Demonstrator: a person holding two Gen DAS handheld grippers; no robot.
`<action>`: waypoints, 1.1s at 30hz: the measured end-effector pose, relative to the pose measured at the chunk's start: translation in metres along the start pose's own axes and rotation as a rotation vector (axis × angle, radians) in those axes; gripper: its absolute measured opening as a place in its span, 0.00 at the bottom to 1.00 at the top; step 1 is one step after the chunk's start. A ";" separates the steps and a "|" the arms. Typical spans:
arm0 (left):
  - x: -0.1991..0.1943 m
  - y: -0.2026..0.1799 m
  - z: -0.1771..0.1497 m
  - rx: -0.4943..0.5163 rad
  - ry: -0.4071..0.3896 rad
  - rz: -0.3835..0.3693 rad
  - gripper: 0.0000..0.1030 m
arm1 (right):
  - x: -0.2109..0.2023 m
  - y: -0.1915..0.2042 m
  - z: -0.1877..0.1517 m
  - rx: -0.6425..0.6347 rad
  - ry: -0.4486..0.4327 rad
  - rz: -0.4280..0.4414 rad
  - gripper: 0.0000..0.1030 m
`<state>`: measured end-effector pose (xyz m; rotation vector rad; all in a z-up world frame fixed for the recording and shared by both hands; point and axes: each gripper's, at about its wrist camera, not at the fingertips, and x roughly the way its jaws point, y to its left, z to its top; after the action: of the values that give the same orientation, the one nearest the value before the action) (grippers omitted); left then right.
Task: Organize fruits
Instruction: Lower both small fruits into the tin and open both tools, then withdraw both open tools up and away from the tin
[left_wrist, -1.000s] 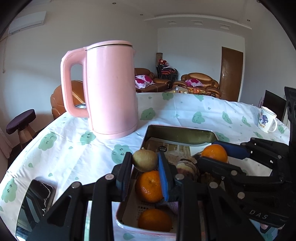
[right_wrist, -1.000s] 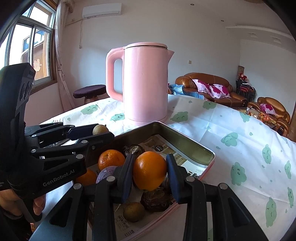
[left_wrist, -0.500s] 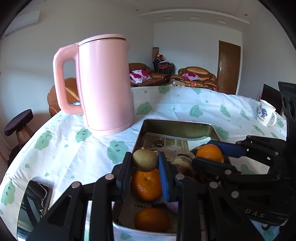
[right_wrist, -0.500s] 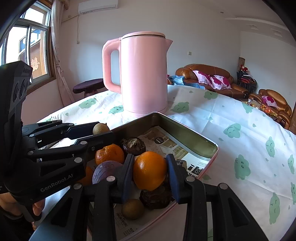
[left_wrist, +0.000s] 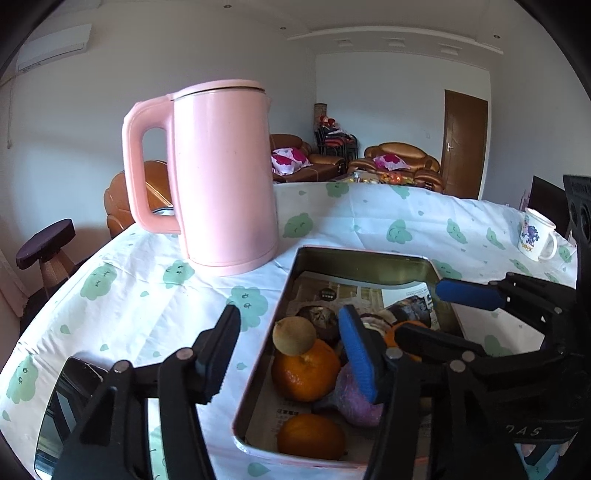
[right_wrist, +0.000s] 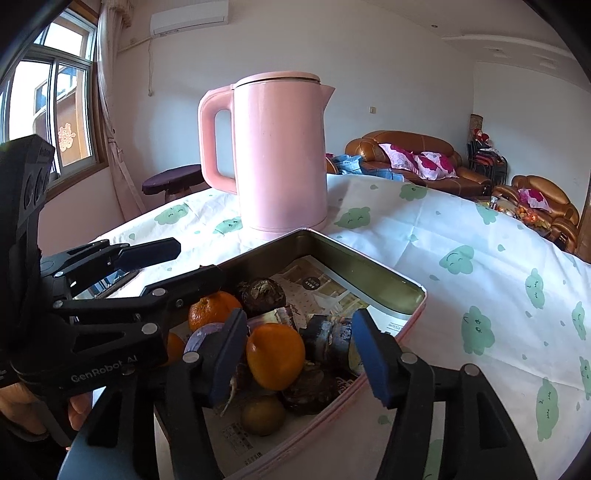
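A pink-rimmed metal tin lined with newspaper holds several fruits. My left gripper is open over its near left edge; a small brown kiwi-like fruit lies between the jaws, resting on an orange. Another orange and a purple fruit lie nearer. My right gripper is open over the tin's near end; an orange sits free between its jaws on the pile. A second orange, dark round fruits and a brownish fruit are around it.
A tall pink kettle stands just behind the tin on the cloud-print tablecloth. A phone lies at the near left. A white mug stands at the far right. Sofas and a stool are beyond the table.
Both grippers have opened. The left has let go of the small brown fruit and the right has let go of the orange; both fruits now rest in the tin.
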<state>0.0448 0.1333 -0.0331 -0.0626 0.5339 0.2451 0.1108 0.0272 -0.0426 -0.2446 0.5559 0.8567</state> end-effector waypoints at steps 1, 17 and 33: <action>-0.002 0.000 0.000 -0.004 -0.009 -0.002 0.60 | -0.003 0.000 -0.001 0.003 -0.014 -0.011 0.63; -0.018 -0.002 0.000 -0.038 -0.098 0.002 0.74 | -0.040 -0.017 -0.008 0.066 -0.147 -0.163 0.68; -0.026 -0.007 -0.002 -0.038 -0.143 0.023 0.82 | -0.057 -0.026 -0.015 0.092 -0.199 -0.214 0.79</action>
<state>0.0241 0.1211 -0.0212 -0.0752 0.3877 0.2799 0.0952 -0.0322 -0.0243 -0.1300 0.3745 0.6378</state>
